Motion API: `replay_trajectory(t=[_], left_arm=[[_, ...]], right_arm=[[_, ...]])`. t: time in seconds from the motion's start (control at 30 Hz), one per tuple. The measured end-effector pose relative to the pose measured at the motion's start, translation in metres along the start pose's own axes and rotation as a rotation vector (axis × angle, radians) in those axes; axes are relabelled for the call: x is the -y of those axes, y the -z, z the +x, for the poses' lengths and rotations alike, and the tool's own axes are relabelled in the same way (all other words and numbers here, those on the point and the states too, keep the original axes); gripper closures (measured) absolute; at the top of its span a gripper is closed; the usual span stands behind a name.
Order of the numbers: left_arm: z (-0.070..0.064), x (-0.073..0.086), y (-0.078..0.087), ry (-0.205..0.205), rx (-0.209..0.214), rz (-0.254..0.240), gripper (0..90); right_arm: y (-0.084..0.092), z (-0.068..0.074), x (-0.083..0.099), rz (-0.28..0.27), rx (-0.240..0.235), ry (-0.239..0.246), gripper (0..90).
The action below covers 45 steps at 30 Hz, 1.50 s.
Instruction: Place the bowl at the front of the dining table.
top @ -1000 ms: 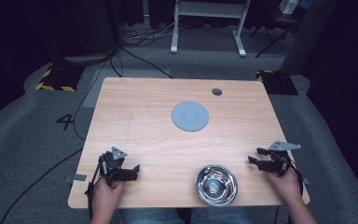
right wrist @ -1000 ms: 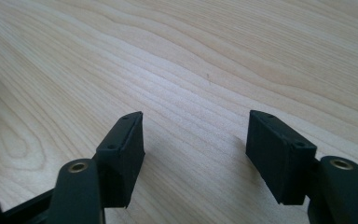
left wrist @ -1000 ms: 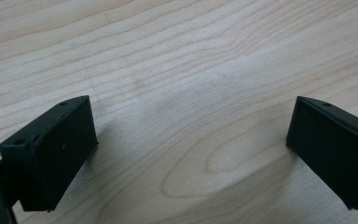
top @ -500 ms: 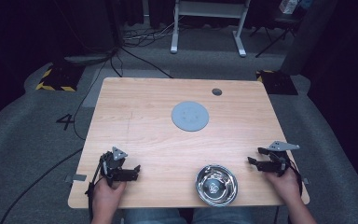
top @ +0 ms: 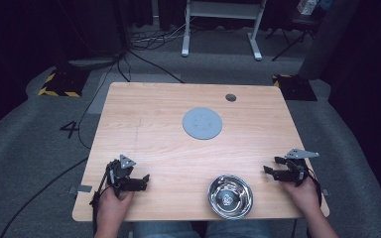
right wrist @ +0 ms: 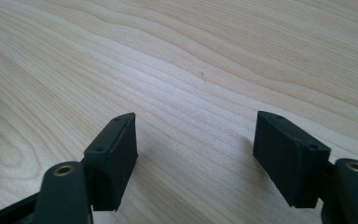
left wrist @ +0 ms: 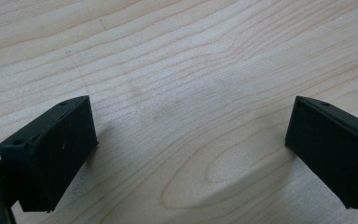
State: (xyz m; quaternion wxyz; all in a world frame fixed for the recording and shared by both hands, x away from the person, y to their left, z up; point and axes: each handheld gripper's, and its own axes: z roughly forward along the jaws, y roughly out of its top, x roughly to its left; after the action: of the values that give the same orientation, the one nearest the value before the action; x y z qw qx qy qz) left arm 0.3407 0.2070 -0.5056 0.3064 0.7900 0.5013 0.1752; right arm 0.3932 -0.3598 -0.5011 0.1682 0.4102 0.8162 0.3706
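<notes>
On the wooden table [top: 158,134] my left gripper [top: 145,181] rests near the front left corner, held by a hand and pointing right. In the left gripper view its jaws stand wide apart [left wrist: 191,112] over bare wood, with nothing between them. My right gripper [top: 272,165] lies near the front right edge, pointing left. Its jaws [right wrist: 196,121] are open over bare wood, hold nothing, and have just been opening a little wider. A shiny metal bowl [top: 230,196] sits at the front edge, between the two grippers and closer to the right one.
A flat grey round disc [top: 202,123] lies at the table's middle. A small cable hole [top: 230,97] sits near the far edge. Beyond the table are grey carpet, cables and a white stand's legs [top: 221,29].
</notes>
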Motion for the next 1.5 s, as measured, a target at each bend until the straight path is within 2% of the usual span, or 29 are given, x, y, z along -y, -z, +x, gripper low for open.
replay_trajectory(t=[0.4,0.5,0.57,0.7,0.83,1.13,1.5], left_arm=[[0.000,0.000,0.000,0.000,0.000,0.000,1.8],[0.000,0.000,0.000,0.000,0.000,0.000,1.8],[0.000,0.000,0.000,0.000,0.000,0.000,1.8],[0.000,0.000,0.000,0.000,0.000,0.000,1.8],[0.000,0.000,0.000,-0.002,0.000,0.001,1.8],[0.000,0.000,0.000,0.000,0.000,0.000,1.9],[0.000,0.000,0.000,0.001,-0.002,-0.003,1.9]], right_arm=[[0.001,0.000,0.002,-0.007,-0.002,0.008,32.5],[0.004,0.001,0.000,0.007,-0.011,-0.001,38.4],[0.006,0.002,0.000,0.002,-0.015,0.000,38.4],[0.015,0.010,-0.007,-0.001,-0.026,0.033,38.4],[0.024,0.016,-0.014,0.005,-0.046,0.044,38.4],[0.041,0.024,-0.028,-0.002,-0.109,0.019,38.4],[0.044,0.044,-0.043,-0.010,-0.148,0.067,38.3]])
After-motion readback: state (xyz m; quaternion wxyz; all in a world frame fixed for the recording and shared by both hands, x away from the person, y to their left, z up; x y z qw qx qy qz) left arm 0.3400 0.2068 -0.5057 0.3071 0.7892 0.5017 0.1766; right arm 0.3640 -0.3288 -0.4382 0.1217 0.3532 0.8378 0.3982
